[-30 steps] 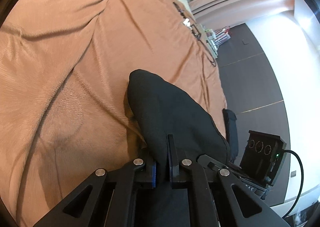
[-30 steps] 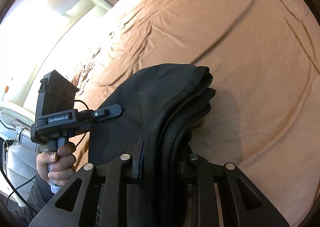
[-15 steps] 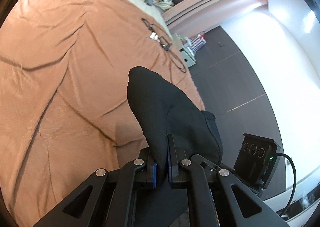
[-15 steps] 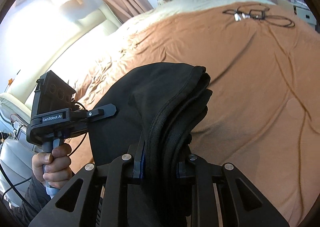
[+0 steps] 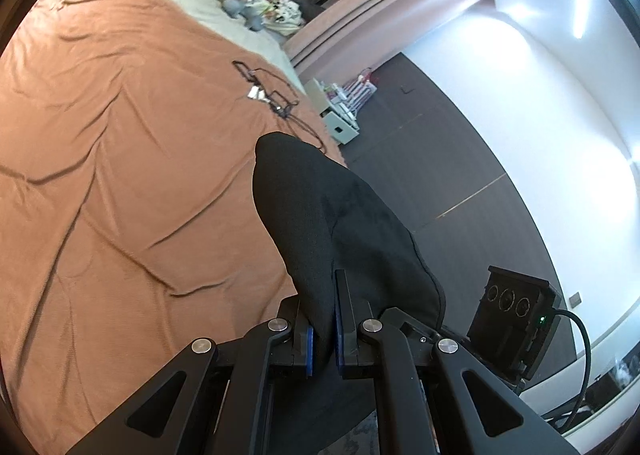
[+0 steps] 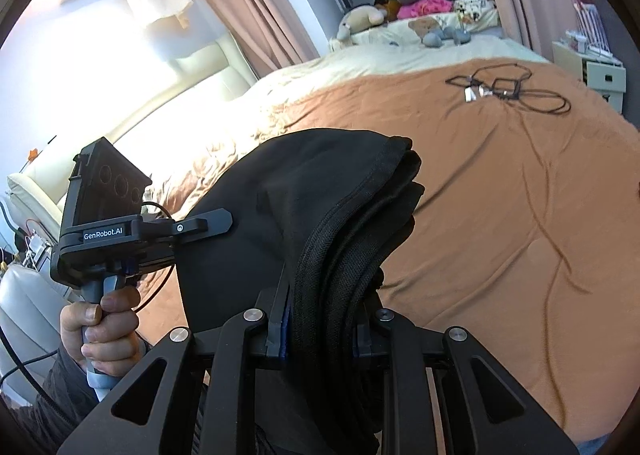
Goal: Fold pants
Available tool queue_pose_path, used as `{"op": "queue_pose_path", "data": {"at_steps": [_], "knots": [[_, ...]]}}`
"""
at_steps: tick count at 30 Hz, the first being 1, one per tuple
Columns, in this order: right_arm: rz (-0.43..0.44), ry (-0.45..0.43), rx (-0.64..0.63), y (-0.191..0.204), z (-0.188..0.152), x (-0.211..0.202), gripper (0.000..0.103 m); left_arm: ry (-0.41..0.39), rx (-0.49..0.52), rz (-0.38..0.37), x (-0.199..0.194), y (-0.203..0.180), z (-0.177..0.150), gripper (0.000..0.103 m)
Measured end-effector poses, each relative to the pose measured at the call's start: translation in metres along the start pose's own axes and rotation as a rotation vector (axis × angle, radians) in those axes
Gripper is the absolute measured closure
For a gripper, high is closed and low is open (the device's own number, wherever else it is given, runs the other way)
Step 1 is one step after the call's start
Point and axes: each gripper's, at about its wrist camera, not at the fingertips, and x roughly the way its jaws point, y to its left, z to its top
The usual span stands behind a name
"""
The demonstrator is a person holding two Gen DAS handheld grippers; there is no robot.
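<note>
Both grippers pinch the black pants (image 5: pixel 340 223): left gripper (image 5: pixel 323 335) on a thin fold, right gripper (image 6: pixel 320 323) on a thick bundle, held above the brown blanket (image 5: pixel 120 159); cables (image 6: pixel 504 89) far right.

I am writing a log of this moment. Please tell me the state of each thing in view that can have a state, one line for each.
black pants: bunched, held up above the bed by both grippers
left gripper: shut on the pants
right gripper: shut on a thick bundle of the pants
brown blanket: spread on the bed, wrinkled
black cable: lying loose on the blanket
</note>
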Motion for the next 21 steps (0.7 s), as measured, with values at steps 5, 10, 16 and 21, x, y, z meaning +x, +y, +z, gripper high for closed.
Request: {"op": "queue_pose_path", "data": {"at_steps": [5,10,16,21], "knots": [[-0.013,-0.029,-0.018,0.002,-0.005,-0.029,0.085,-0.004,0.044,-0.019,0.0,-0.027,-0.003,0.096],[-0.034,-0.057,-0.035,0.0,-0.008,-0.06,0.085,0.005,0.076,-0.047,0.007,-0.051,-0.007,0.096],[-0.059,-0.082,-0.045,-0.002,-0.014,-0.091,0.085,0.015,0.117,-0.069,0.021,-0.082,-0.011,0.096],[-0.074,-0.118,-0.039,-0.01,-0.027,-0.126,0.085,0.032,0.155,-0.089,0.042,-0.111,-0.011,0.096]]}}
